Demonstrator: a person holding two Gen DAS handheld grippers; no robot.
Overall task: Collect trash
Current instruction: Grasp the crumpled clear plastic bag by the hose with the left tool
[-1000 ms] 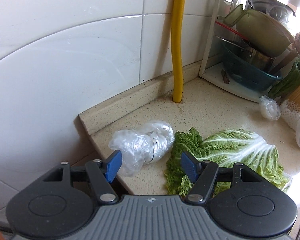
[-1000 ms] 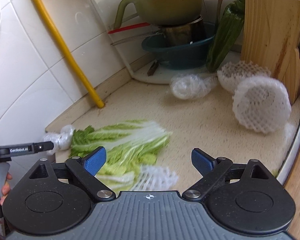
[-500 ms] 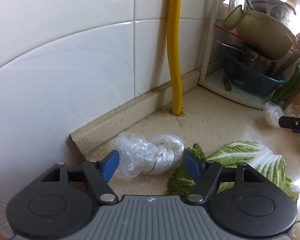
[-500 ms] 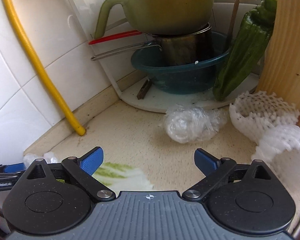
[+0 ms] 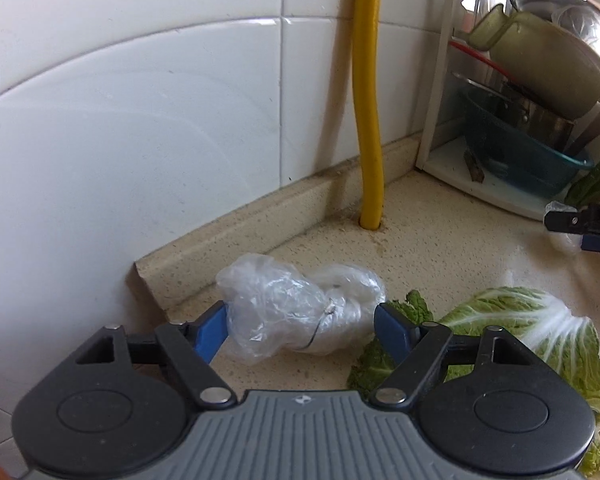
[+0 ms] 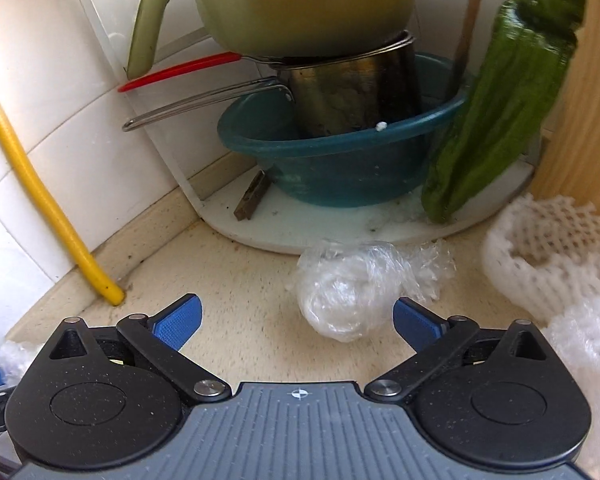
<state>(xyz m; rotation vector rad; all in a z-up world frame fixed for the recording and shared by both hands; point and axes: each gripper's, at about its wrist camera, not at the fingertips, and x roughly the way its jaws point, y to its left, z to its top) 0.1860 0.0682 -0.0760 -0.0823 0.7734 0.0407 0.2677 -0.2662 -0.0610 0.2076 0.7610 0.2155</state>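
A crumpled clear plastic bag (image 5: 300, 312) lies on the beige counter by the wall ledge. My left gripper (image 5: 302, 330) straddles it, its jaws opening; the blue pads flank the bag without pressing it. A cabbage leaf (image 5: 520, 328) lies just right of it. In the right wrist view a second wad of clear plastic (image 6: 352, 288) sits in front of the dish rack. My right gripper (image 6: 298, 320) is wide, its jaws still opening, with the wad just ahead of the tips, nearer the right finger. White foam nets (image 6: 548, 248) lie to the right.
A yellow hose (image 5: 368, 120) runs down the tiled wall into the counter. The white rack shelf (image 6: 380, 232) holds a teal basin (image 6: 340, 168), a steel pot and a green jug. A green pepper (image 6: 500, 100) leans there. A wooden board (image 6: 580, 120) stands at the right.
The left gripper closed in on the plastic bag and its jaws widened around it. The right gripper swung away from the cabbage toward the plastic wad by the rack, its jaws widening.
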